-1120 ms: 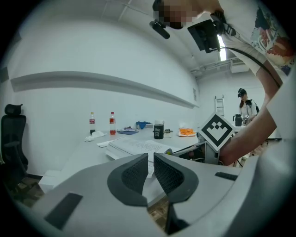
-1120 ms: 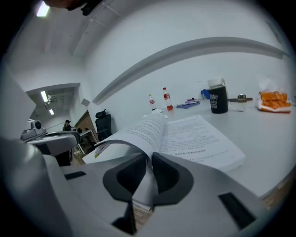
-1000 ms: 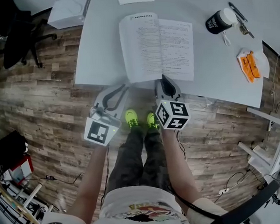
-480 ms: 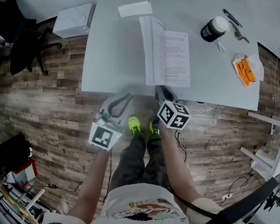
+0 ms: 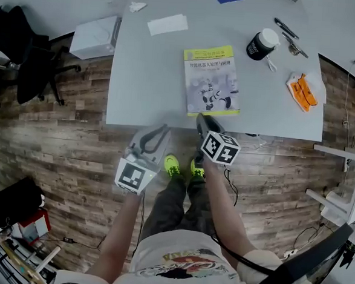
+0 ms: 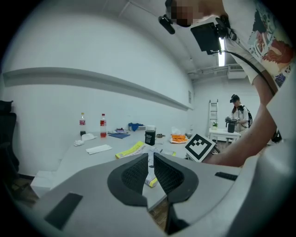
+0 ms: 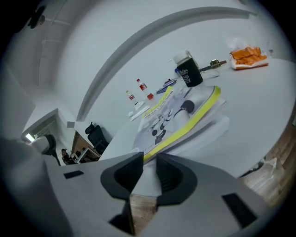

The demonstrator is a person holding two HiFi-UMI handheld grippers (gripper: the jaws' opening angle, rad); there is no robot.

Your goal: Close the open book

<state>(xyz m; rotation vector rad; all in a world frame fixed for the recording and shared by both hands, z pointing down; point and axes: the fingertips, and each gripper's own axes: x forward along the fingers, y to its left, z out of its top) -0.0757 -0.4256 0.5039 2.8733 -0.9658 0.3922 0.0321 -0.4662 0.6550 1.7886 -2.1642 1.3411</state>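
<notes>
— Where's our book (image 5: 211, 80)?
— Closed, cover up, on the table (image 5: 145, 81) near the front. Our right gripper (image 5: 201, 118) has just been opening, empty, at its near edge. Our left gripper (image 5: 162, 130) hangs slightly parted, empty.

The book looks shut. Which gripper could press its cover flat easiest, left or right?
Probably the right. The right gripper sits at the book's near edge; its jaws have just been opening, with nothing gripped. The left gripper hangs off the table, farther from the book.
</notes>
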